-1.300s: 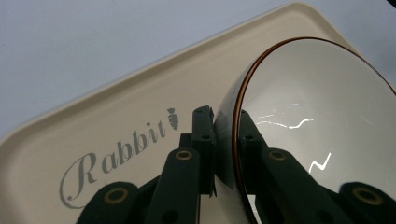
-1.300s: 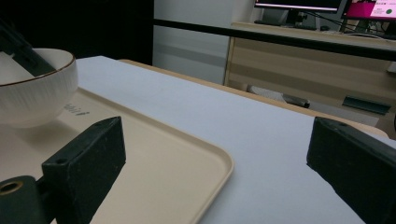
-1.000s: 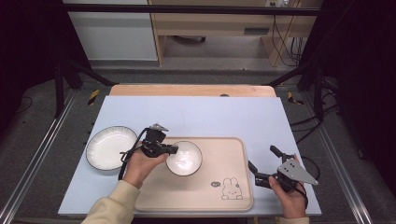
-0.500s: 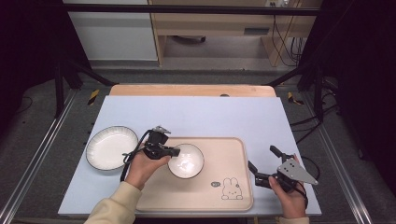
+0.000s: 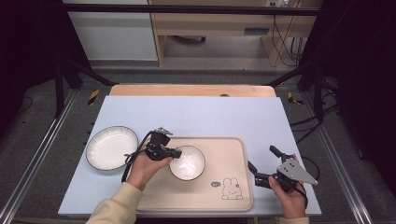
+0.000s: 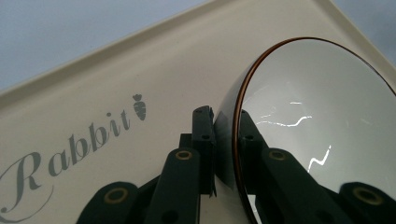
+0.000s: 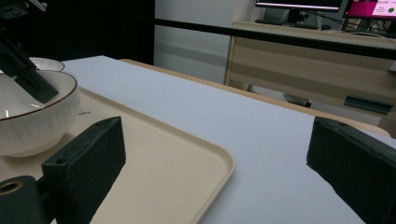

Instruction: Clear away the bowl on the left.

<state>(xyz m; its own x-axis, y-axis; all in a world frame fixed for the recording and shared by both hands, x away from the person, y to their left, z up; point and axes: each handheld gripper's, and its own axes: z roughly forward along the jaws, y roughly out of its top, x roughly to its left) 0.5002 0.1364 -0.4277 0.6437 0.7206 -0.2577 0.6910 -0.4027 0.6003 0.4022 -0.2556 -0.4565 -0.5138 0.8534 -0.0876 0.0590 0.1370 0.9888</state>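
Risk: the left gripper (image 5: 173,152) is pinching only the thin left rim of the white ribbed ceramic bowl with the brown edge (image 5: 187,162); one jaw inside, one outside. Glazed wall could be slipping or tipping if lifted. Bowl is sitting on the cream plastic rabbit-print tray (image 5: 233,196), toward its left edge. Left forearm is reaching in from the near edge. Right gripper (image 5: 263,164) is resting spread past the tray's right edge, holding nothing.
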